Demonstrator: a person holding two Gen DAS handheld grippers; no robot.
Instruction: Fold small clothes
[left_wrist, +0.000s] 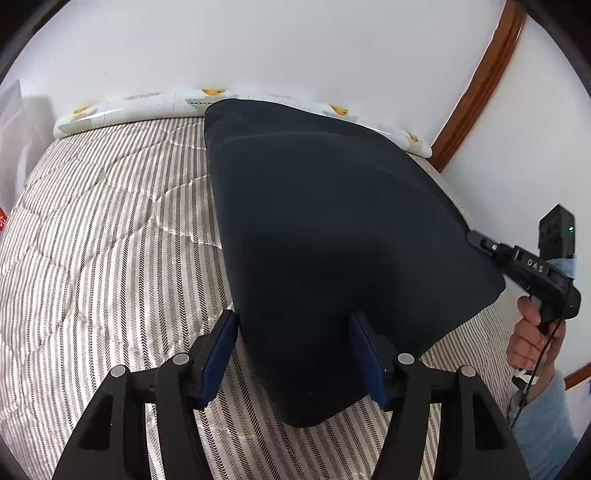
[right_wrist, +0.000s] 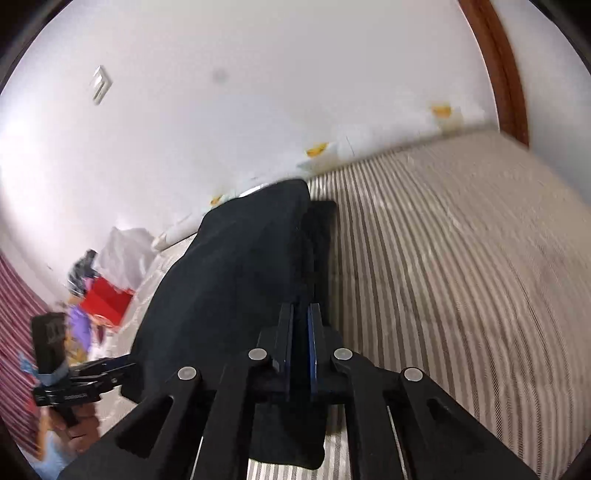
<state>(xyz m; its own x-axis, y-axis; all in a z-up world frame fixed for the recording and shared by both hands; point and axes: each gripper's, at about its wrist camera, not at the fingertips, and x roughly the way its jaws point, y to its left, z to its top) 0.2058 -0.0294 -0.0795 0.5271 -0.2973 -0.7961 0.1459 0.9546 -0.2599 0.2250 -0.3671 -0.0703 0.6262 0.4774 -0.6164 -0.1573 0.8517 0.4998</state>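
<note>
We hold the dark garment (left_wrist: 332, 236) stretched above the striped bed (left_wrist: 110, 229), its right edge pinched in our clenched right gripper (right_wrist: 301, 325), its near corner between our released left gripper's (left_wrist: 293, 332) fingers.

Striped quilt (left_wrist: 103, 229), duck-print pillow (left_wrist: 122, 110), white wall (left_wrist: 295, 44), red box (right_wrist: 105, 301).

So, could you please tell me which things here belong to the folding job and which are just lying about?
Job:
dark garment
left gripper
right gripper
striped bed cover

Lying about:
patterned pillow
red item
purple item
wall switch
</note>
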